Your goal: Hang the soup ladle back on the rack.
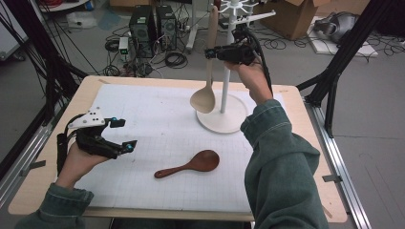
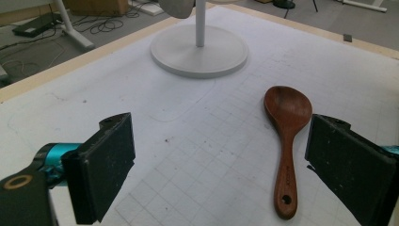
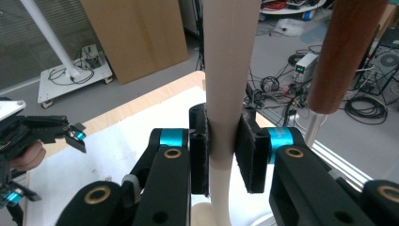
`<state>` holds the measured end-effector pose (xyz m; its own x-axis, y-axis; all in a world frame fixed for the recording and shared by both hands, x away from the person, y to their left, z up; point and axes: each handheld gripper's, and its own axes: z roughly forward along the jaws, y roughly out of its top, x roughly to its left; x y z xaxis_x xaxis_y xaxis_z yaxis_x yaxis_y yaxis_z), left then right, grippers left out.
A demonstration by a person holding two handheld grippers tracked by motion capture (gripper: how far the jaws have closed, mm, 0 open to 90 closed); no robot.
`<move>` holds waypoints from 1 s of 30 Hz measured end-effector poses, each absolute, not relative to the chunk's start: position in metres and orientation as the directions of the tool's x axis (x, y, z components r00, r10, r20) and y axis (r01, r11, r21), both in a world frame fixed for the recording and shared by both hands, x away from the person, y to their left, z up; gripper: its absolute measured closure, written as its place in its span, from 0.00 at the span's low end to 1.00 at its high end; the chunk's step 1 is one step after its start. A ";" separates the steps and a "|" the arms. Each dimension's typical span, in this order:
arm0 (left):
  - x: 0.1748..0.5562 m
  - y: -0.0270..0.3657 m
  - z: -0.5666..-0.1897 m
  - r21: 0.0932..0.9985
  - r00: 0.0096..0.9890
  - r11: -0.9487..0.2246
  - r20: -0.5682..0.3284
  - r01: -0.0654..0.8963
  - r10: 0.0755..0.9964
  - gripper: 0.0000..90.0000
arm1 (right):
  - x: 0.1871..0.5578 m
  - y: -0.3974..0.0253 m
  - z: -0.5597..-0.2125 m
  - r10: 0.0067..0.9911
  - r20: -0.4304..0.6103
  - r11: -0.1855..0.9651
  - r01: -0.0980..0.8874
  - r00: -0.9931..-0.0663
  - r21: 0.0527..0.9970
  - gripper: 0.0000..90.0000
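Table first, from the high view: my right gripper (image 1: 210, 53) is raised above the far side of the white mat (image 1: 143, 124), clamped on the handle of a pale wooden spoon (image 1: 204, 98) that hangs bowl-down, just beside the post of the white stand (image 1: 224, 117). My left gripper (image 1: 123, 134) hovers low over the mat's left part, jaws spread apart and holding nothing. A dark wooden spoon (image 1: 191, 165) lies flat on the mat nearer to me, bowl pointing right, handle pointing left.

From the left gripper view, my two black jaws stand wide apart with bare mat between them. The dark wooden spoon (image 2: 287, 141) lies close to the right-hand jaw, bowl away from me and handle toward me, a hole at the handle's end. The white stand's round base (image 2: 199, 52) sits farther off.

From the right gripper view, both pads press against the pale spoon's handle (image 3: 230, 70), which runs upright between them. A dark brown handle (image 3: 346, 52) hangs just to the right. My left gripper (image 3: 75, 134) shows far off at the left edge.
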<state>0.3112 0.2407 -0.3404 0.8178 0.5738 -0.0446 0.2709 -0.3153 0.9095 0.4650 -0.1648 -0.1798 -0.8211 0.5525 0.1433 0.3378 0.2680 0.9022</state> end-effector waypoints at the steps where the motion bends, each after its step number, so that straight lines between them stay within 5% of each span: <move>1: 0.311 0.241 -0.340 0.910 0.818 -0.314 -0.044 0.270 0.573 0.10 | 0.466 -0.165 -0.180 0.556 0.146 0.265 0.341 -0.818 0.902 0.86; 30: 0.309 0.242 -0.338 0.914 0.819 -0.307 -0.046 0.266 0.572 0.10 | 0.468 -0.175 -0.190 0.637 0.139 0.232 0.361 -0.758 0.903 0.85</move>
